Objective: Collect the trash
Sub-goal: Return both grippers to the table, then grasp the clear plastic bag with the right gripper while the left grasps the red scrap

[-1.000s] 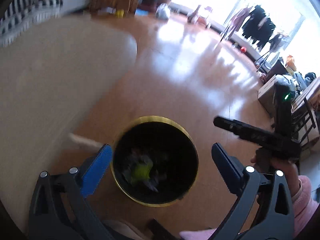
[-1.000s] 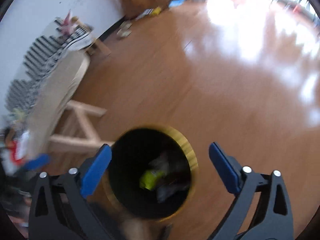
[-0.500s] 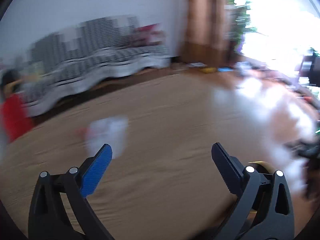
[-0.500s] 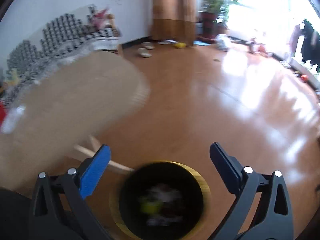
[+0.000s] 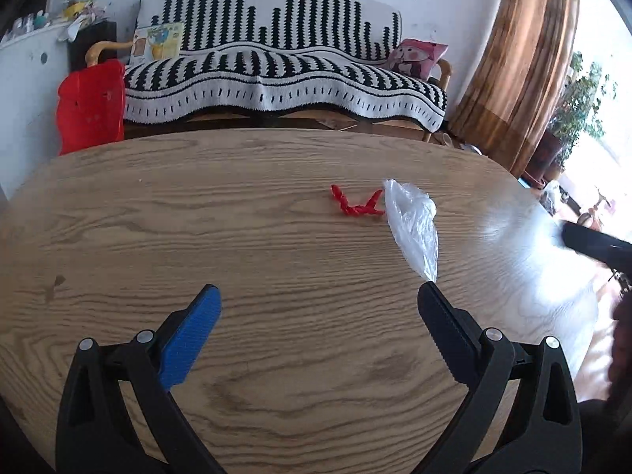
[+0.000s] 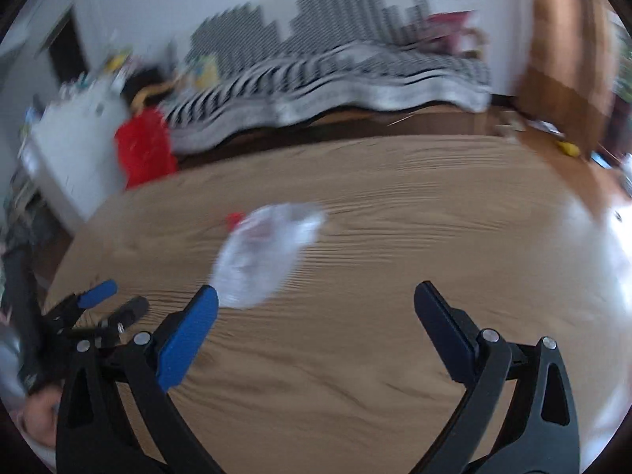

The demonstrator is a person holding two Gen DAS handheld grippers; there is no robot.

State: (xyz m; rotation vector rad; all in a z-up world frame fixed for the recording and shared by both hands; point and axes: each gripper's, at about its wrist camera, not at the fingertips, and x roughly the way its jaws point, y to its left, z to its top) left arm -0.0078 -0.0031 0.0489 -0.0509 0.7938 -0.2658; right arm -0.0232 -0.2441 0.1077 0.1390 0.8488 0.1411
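Observation:
A clear crumpled plastic bag (image 5: 414, 229) lies on the oval wooden table (image 5: 197, 237), with a small twisted red wrapper (image 5: 355, 205) just left of it. My left gripper (image 5: 318, 312) is open and empty above the table, short of both. In the right wrist view, which is blurred, the plastic bag (image 6: 268, 252) lies ahead and left, the red wrapper (image 6: 234, 219) peeks out behind it. My right gripper (image 6: 316, 310) is open and empty. The left gripper (image 6: 106, 304) shows at the lower left there.
A sofa with a black-and-white striped throw (image 5: 276, 67) stands behind the table, with a pink cushion (image 5: 416, 57) on it. A red bag (image 5: 91, 106) sits at its left end. Brown curtains (image 5: 525, 59) and a plant (image 5: 576, 106) are at the right.
Both grippers have swung up and away from the black bin on the floor and now face the table top with the plastic bag and red wrapper. Both stay open and empty.

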